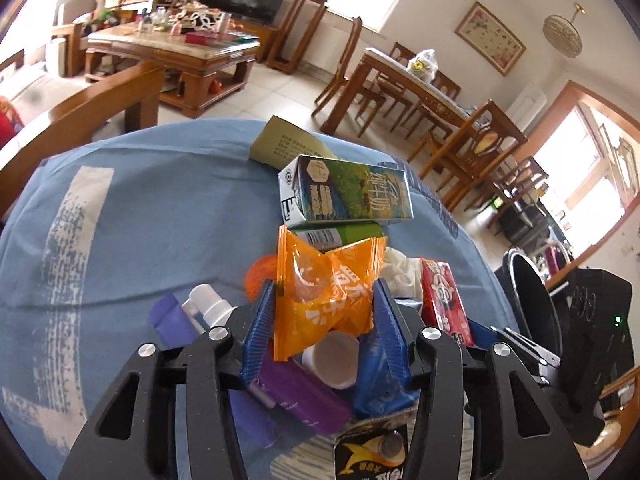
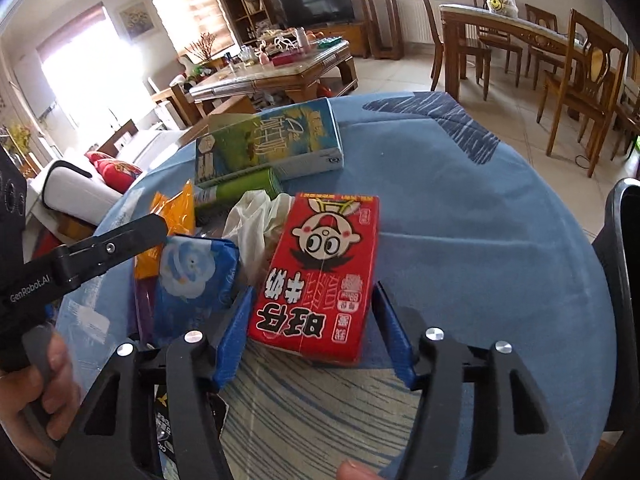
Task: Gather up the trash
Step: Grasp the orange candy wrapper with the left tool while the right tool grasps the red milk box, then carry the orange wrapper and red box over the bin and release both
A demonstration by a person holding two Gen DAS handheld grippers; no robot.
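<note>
A pile of trash lies on a round table under a blue cloth (image 1: 140, 220). My left gripper (image 1: 324, 292) has its blue pads pressed on both sides of a crumpled orange snack wrapper (image 1: 320, 280), which stands up between them. My right gripper (image 2: 314, 292) is closed on the near end of a red drink carton (image 2: 320, 260) with a cartoon face, lying flat on the cloth. In the left wrist view the red carton (image 1: 444, 300) sits just right of the wrapper. The right wrist view shows the left gripper (image 2: 160, 224) from the side, with the orange wrapper (image 2: 176, 216).
A green and blue milk carton (image 1: 348, 192), an olive box (image 1: 284, 144), a green can (image 1: 340, 234), a white tissue (image 2: 256, 220), a blue tissue pack (image 2: 192, 276), a purple packet (image 1: 304, 396) and a white spray bottle (image 1: 208, 304) crowd the pile. A black bin (image 1: 532, 300) stands by the table's right edge.
</note>
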